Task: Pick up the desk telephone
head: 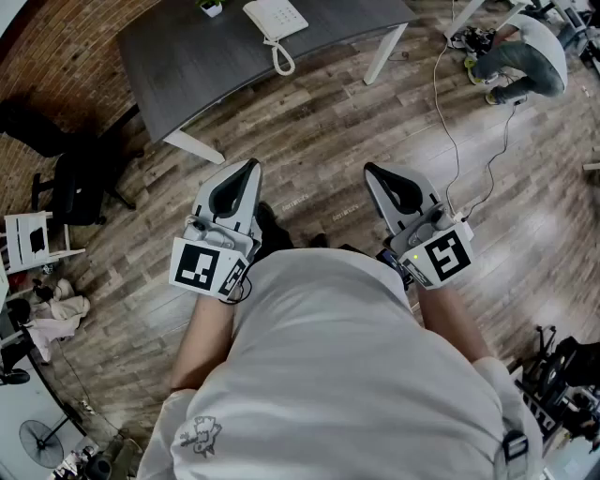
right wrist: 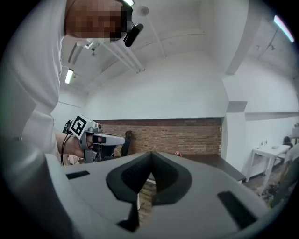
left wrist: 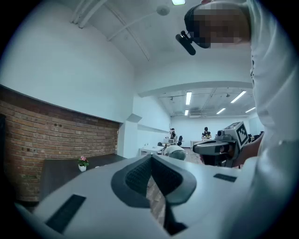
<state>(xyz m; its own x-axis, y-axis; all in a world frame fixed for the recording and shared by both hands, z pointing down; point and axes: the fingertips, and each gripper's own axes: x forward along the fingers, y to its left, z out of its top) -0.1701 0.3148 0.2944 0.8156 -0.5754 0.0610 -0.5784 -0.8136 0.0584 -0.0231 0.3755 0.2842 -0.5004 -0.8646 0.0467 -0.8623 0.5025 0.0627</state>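
Head view: holding the left gripper (head: 249, 169) and the right gripper (head: 371, 171) side by side and level above the wooden floor (head: 309, 122), both pairs of jaws pressed together, pinching nothing. Seeing the white desk telephone (head: 275, 17) well ahead of both jaws, roughly between their two lines, lying on the dark tabletop (head: 187, 66) with its coiled cord (head: 281, 58) curling on the near side. Judging this as the approach: closing in on the tabletop first, spreading the jaws before arrival, aiming for the telephone's body rather than the cord, and watching for a loose handset. Finding no legible brand on the telephone, only square black-and-white markers on the gripper cubes and a shirt print too small to read.

Left gripper view: showing pads meeting with nothing between; spotting a small flower pot (left wrist: 82, 163) far ahead and left of the jaws; not making out the telephone.

Right gripper view: showing pads likewise meeting, empty; catching only the tabletop's far end beyond the jaws; reading no writing.
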